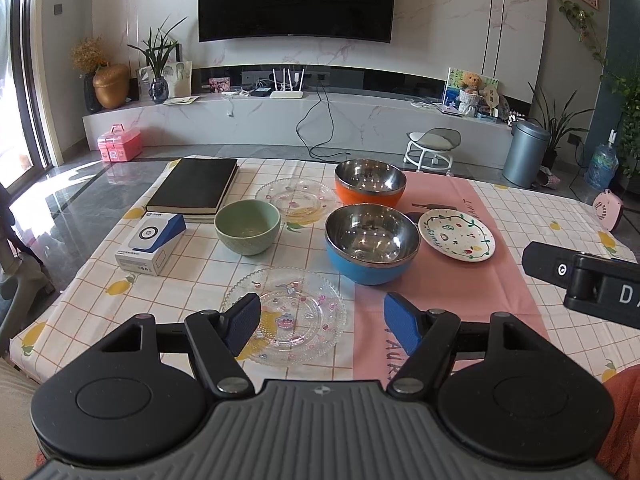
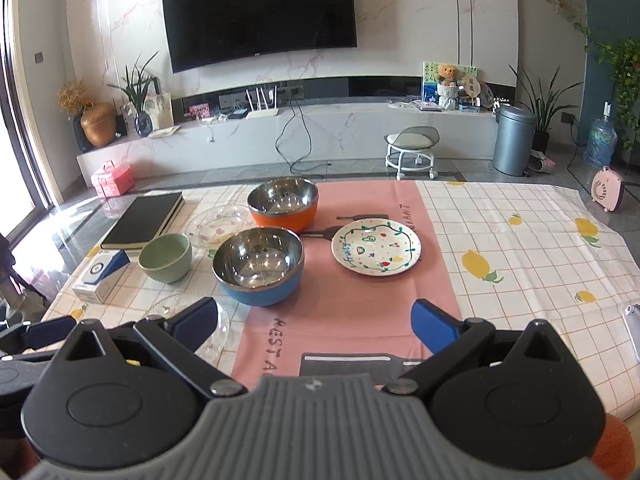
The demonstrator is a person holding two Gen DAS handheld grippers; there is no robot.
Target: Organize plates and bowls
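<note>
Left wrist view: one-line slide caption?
Open left gripper hovers over the near glass plate, with blue bowl, orange bowl and green bowl beyond.

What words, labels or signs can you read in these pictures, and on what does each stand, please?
"RESTA", cut off by the right tongs: pink placemat.
"DA", cut off at the frame edge: right tongs seen from the left wrist.
Green lettering on the painted plate: too distorted to read.
Small print on the white and blue box: too small.
Mark under the television: too small.
Upside-down letters at the placemat's far edge: unclear.
</note>
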